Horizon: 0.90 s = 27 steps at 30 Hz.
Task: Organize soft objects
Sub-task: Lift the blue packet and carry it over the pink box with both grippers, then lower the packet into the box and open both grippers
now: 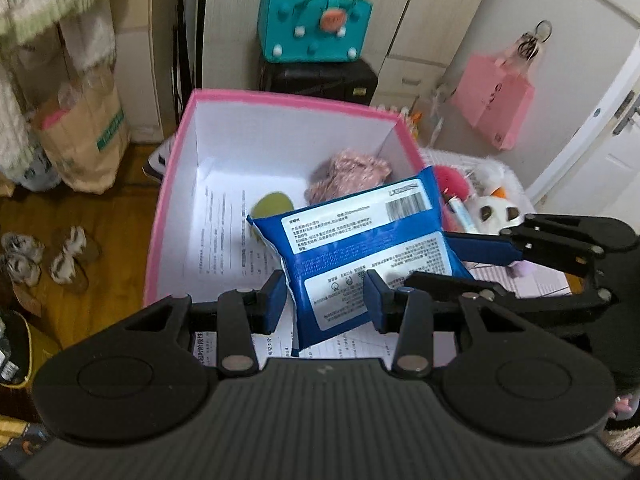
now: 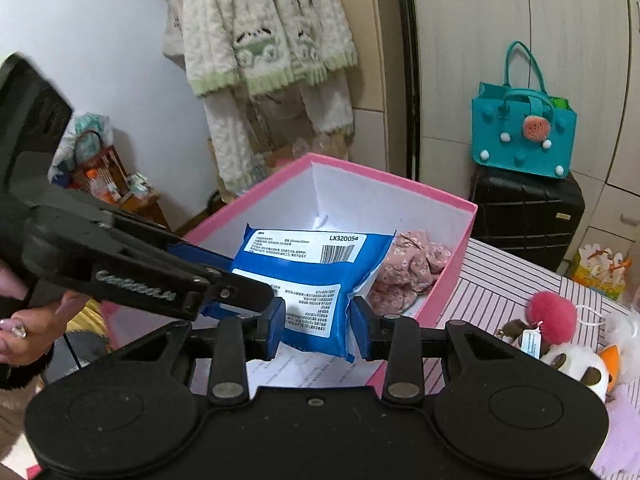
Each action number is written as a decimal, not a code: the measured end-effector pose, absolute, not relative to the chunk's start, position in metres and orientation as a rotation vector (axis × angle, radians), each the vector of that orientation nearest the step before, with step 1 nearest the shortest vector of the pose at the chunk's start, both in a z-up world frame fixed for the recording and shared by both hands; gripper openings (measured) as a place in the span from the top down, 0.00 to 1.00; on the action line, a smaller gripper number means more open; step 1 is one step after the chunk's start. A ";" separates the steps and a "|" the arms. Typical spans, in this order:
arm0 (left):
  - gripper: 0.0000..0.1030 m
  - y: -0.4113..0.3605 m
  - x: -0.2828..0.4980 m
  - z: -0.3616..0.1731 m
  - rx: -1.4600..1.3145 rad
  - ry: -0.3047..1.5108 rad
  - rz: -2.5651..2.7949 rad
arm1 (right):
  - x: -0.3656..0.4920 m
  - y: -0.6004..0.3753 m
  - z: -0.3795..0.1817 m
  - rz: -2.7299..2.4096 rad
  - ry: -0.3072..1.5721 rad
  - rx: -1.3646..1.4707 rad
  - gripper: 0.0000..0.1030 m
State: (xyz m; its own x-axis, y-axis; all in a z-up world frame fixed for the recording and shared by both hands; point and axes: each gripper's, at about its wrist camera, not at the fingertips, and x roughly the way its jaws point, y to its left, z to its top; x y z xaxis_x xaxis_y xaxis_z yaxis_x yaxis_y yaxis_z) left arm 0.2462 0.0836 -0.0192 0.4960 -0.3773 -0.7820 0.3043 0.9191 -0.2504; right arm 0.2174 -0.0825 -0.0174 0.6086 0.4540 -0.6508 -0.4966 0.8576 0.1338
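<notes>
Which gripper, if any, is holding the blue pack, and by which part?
Both seem to grip the blue pack over the pink box: the left gripper across its near lower end, the right gripper across its near lower corner.

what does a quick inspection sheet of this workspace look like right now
surface: striped tablecloth under the pink box.
job's things: blue wipes pack held over the box; pink floral cloth and green round item inside, on printed sheets.
clutter: pink pompom and white plush toy on the cloth beside the box.
grippers: left gripper and right gripper each have both pads against the pack.
cables: nothing seen.
surroundings: teal handbag on black suitcase, fleece garments hanging, pink bag on the door.
</notes>
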 end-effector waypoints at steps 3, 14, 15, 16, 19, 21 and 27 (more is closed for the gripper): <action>0.61 0.082 0.258 -0.028 -0.077 1.011 -0.420 | 0.224 -0.077 -0.022 0.540 0.758 -0.085 0.59; 0.60 0.074 0.269 -0.047 -0.051 1.079 -0.429 | 0.227 -0.070 -0.029 0.514 0.810 -0.154 0.59; 0.60 0.074 0.270 -0.048 -0.053 1.083 -0.427 | 0.228 -0.069 -0.030 0.507 0.814 -0.157 0.59; 0.58 0.074 0.271 -0.049 -0.054 1.084 -0.425 | 0.229 -0.068 -0.030 0.501 0.816 -0.163 0.59; 0.55 0.072 0.269 -0.047 -0.042 1.072 -0.420 | 0.227 -0.064 -0.030 0.469 0.794 -0.199 0.60; 0.54 0.071 0.265 -0.042 -0.005 1.034 -0.406 | 0.222 -0.063 -0.029 0.425 0.748 -0.248 0.60; 0.50 0.072 0.249 -0.021 0.074 0.954 -0.381 | 0.219 -0.080 -0.020 0.495 0.742 -0.180 0.60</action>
State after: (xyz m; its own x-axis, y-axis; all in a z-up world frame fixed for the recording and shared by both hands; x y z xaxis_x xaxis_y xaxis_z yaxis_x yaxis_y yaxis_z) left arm 0.2493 0.0723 -0.0205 0.5172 -0.2847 -0.8071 0.3489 0.9313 -0.1049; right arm 0.2191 -0.0800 -0.0204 0.6289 0.3666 -0.6856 -0.4915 0.8707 0.0147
